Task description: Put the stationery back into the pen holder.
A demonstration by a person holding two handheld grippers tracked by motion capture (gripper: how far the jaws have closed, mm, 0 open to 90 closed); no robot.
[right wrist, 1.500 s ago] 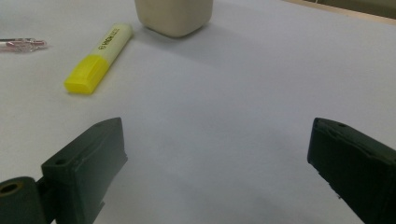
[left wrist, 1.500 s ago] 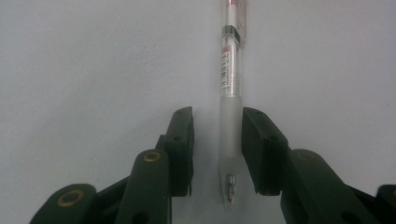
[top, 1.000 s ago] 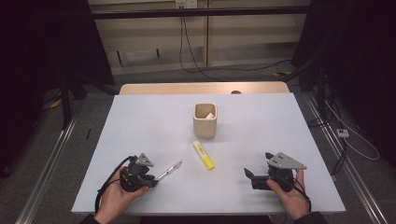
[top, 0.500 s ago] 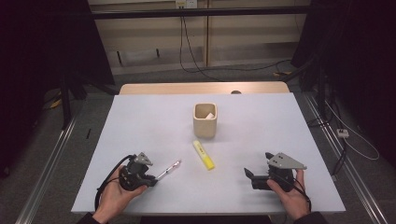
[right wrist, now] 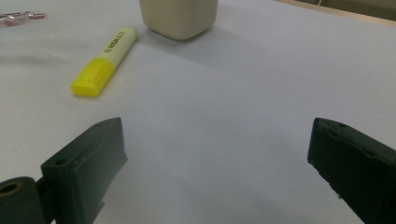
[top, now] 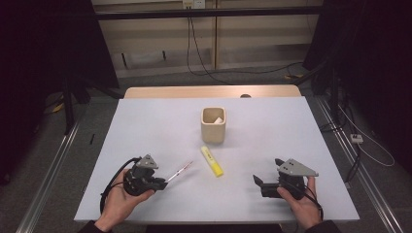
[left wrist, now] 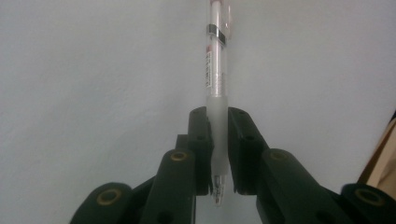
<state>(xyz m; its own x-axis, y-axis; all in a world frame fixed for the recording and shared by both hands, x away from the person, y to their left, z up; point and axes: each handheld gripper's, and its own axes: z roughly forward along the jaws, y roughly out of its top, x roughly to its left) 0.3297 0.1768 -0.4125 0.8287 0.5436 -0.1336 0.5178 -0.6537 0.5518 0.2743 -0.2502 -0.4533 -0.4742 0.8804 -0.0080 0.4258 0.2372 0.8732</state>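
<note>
Pen (left wrist: 216,88), clear-barrelled, is pinched at its frosted grip between the jaws of the left gripper (top: 163,183), near the surface's (top: 160,136) 7 o'clock corner; its barrel points toward 2 o'clock over bare surface. A yellow highlighter (top: 212,160) lies just beyond its far end, a beige cup (top: 213,125) past that. At 5 o'clock, the right gripper's (top: 257,180) jaws stand spread over open surface.

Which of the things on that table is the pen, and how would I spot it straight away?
Start at the white table and find the beige cup near its middle. Nearer the person, left of the yellow highlighter, the pen sticks out of the left gripper, clamped between its black jaws. It alone is thin and see-through; the highlighter is thick and bright.
</note>
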